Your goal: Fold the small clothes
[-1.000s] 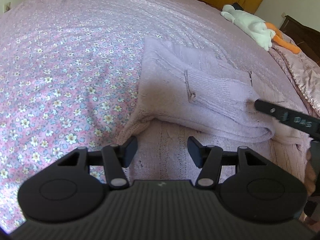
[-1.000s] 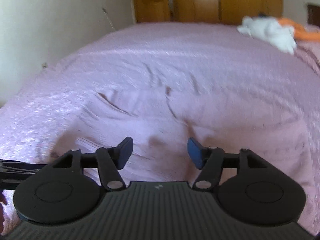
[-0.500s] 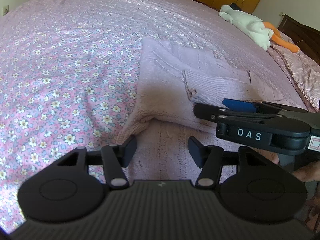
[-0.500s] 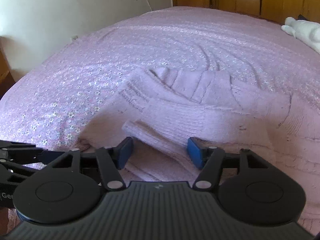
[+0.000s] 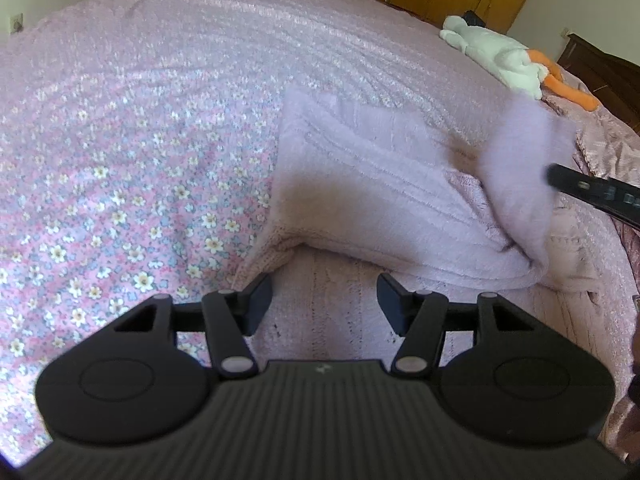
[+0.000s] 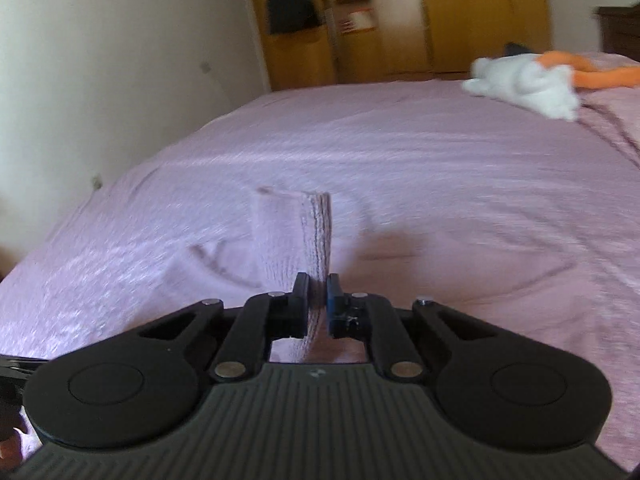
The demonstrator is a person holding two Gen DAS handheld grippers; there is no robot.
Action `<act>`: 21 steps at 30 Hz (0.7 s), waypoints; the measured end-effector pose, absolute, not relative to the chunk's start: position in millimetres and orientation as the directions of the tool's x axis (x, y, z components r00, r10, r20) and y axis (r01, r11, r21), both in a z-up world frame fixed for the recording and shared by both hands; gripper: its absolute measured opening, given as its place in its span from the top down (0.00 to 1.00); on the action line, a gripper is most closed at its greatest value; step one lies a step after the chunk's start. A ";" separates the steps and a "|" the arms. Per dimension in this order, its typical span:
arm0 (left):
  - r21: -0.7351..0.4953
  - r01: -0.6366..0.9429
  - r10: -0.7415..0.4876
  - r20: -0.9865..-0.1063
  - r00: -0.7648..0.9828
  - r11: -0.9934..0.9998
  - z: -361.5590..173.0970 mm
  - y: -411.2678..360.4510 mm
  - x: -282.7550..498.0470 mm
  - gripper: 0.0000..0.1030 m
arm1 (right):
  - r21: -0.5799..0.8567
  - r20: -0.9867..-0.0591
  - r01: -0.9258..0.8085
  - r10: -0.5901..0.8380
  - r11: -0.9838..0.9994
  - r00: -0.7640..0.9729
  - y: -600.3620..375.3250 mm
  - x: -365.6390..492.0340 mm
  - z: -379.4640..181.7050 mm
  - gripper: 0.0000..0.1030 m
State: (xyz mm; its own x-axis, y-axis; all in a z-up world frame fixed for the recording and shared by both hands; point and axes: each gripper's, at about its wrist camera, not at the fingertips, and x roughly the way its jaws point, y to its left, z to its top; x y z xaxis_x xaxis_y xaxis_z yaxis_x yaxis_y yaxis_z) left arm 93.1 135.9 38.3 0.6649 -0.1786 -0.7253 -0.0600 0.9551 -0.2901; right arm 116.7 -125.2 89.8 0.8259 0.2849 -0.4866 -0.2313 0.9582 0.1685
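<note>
- A pale lilac knitted sweater (image 5: 360,200) is lying partly folded on a bed (image 5: 140,140), toward its right side in the left wrist view, on a pink flowered bedspread.
- The right hand-held gripper (image 6: 318,304) is pinching a sleeve (image 6: 308,232) of the sweater; its jaws have just been closing, and the ribbed knit is now pressed between the pads.
- In the right wrist view the sleeve is standing up from the fingers (image 6: 300,308), its layered edge facing the camera, blurred by motion.
- In the left wrist view the same sleeve (image 5: 520,168) is rising as a blurred flap above the sweater's right part, with the right hand-held gripper (image 5: 592,190) showing as a dark bar at the frame's right edge.
- The left hand-held gripper (image 5: 324,300) is hovering spread over the near hem of the sweater, with nothing pressed between its fingers (image 5: 256,300).
- The near part of the sweater is showing cable knit just beyond the left jaws, while a folded layer is lying across it farther back.
- A white and orange plush toy (image 5: 500,56) is lying well apart from the sweater, at the bed's far right corner.
- Wooden wardrobe doors (image 6: 460,12) are standing behind the bed.
</note>
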 end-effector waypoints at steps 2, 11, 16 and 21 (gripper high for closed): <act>-0.278 -0.057 -0.168 -0.721 0.673 0.959 41.9 134.2 92.6 0.42 | 0.182 -0.483 -0.175 0.243 0.968 0.841 -151.7 112.0 89.4 0.92; -0.243 -0.050 -0.143 -0.713 0.686 0.969 51.1 123.4 102.4 0.42 | 0.233 -0.641 0.043 0.120 0.972 0.758 -230.0 108.9 26.8 0.89; -0.208 -0.025 -0.133 -0.708 0.693 0.978 55.3 115.4 118.7 0.42 | 0.342 -0.651 0.029 0.215 0.939 0.728 -254.2 100.3 19.0 0.64; -0.192 -0.021 -0.121 -0.697 0.706 0.981 57.7 112.4 140.1 0.42 | 0.359 -0.570 0.016 0.205 0.933 0.796 -272.8 95.7 49.8 0.41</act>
